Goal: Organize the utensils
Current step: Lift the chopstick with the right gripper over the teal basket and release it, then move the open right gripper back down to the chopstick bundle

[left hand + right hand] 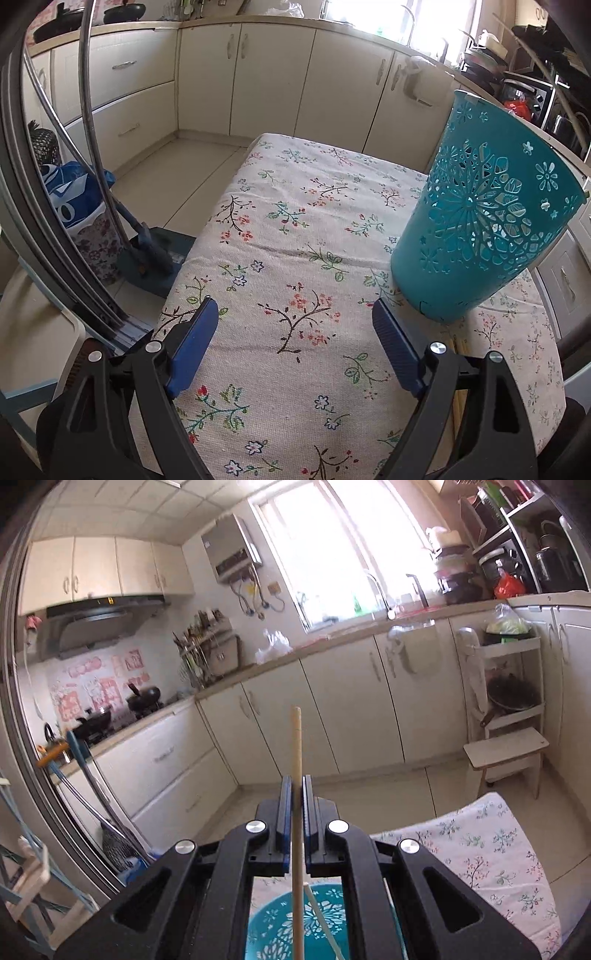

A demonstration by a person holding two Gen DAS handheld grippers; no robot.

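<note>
The left wrist view looks down on a table under a floral cloth [295, 229], with the left gripper [293, 347] spread wide over bare fabric and nothing between its blue pads [192, 350]. To the right on the cloth stands a teal cut-out holder [480, 210], upright on its base and seen whole from the side; just behind the right finger a few pale sticks [456, 354] lie on the cloth, too hidden to name surely. None of this shows what the other hand carries — the right wrist view does. There the right gripper [296, 794] is pinched tight on a wooden chopstick [296, 738], which stands upright, its tip rising above the fingertips and its shaft running down between the arms. Below, through the frame, the same holder [325, 919] is seen from above, open mouth up, with a second pale stick [325, 926] leaning inside it. Only this view takes in the window, the counter and a corner of the cloth [491, 849].
</note>
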